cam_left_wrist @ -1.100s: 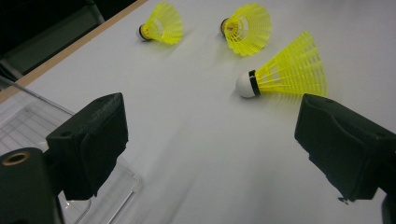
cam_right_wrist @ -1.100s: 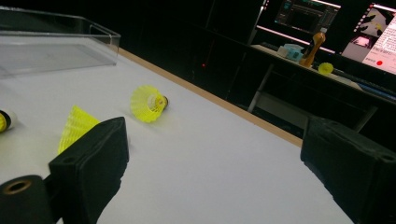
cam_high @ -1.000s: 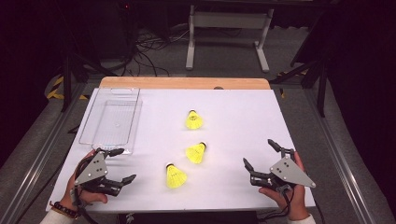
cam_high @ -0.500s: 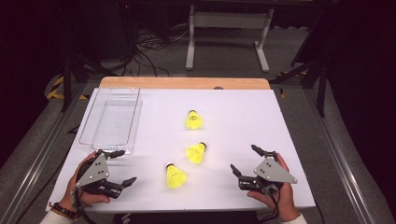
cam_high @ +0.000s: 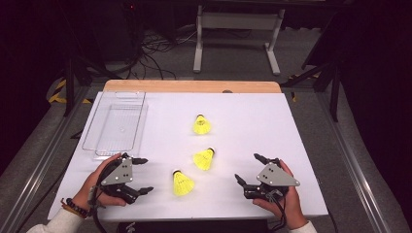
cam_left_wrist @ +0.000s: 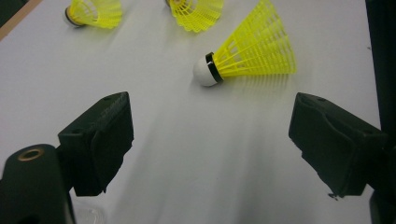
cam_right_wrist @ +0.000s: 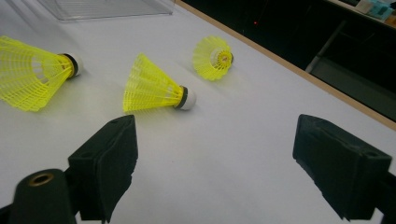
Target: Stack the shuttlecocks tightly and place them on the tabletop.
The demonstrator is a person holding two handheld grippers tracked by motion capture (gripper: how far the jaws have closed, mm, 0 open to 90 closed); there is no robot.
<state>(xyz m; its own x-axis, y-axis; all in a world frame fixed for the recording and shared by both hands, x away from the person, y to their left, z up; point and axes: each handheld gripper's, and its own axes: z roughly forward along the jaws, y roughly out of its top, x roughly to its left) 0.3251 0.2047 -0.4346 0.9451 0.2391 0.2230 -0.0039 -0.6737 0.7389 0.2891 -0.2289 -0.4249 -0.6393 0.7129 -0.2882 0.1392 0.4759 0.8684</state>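
The nearest yellow plastic-skirted shuttlecock with a white cork nose and black band [cam_high: 182,183] lies on its side on the white counter [cam_high: 252,126], just ahead of the left hand-held gripper [cam_high: 142,174]. In the left gripper view that shuttlecock [cam_left_wrist: 250,51] sits beyond the two black jaws and slightly toward the right one, nose toward the gripper and skirt fanning away. Nothing is between the jaws; they are spread, though they have just been closing a little, probably narrowing toward the slim cork end, which is the firmer place to pinch.

A second yellow shuttlecock [cam_high: 204,158] rests just beyond the first, nearer the counter's middle, and a third yellow shuttlecock [cam_high: 201,125] lies farther back. All three are apart from one another and tipped over, as loose cones settle.

The right hand-held gripper [cam_high: 247,170] hovers low at the counter's near right, jaws parted and empty. In the right gripper view its jaws point toward the middle shuttlecock [cam_right_wrist: 156,91], which is well ahead of them, so this hand looks set for that one.

A clear plastic rectangular tray [cam_high: 116,127] stands empty at the counter's left, back from the left hand, likely the place the shuttlecocks are meant to go.
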